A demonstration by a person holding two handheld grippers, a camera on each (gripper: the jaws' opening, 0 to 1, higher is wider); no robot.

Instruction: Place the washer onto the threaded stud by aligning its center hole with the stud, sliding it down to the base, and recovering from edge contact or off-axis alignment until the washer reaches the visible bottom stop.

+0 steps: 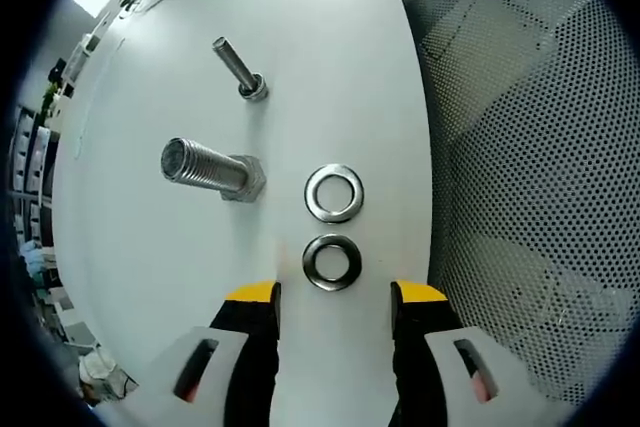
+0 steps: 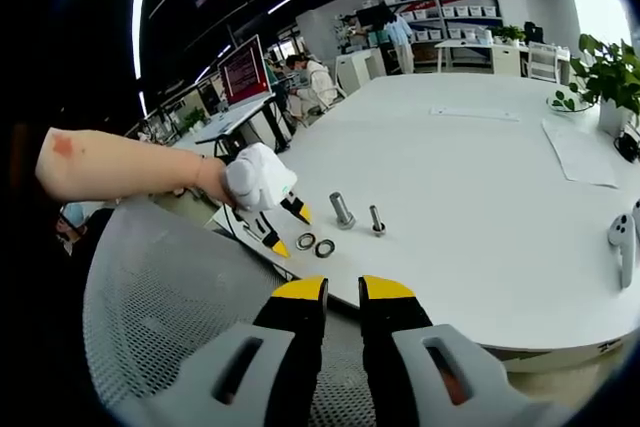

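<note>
White table (image 1: 350,67), left gripper (image 1: 333,292) open above the near washer (image 1: 332,261), second washer (image 1: 334,193) beyond, big bolt (image 1: 212,169) and thin bolt (image 1: 238,68) upright, chair (image 1: 530,147) alongside, right gripper (image 2: 342,289) nearly closed, empty, back over chair.

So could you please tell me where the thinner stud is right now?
In the left gripper view the thinner stud stands on the white table at upper left, just beyond the thick bolt, farther from the claw than both washers.

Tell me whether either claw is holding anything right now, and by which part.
Nothing is held. The left claw is open above the white table, its jaws straddling the nearer washer without touching it. The right claw is nearly closed and empty.
</note>
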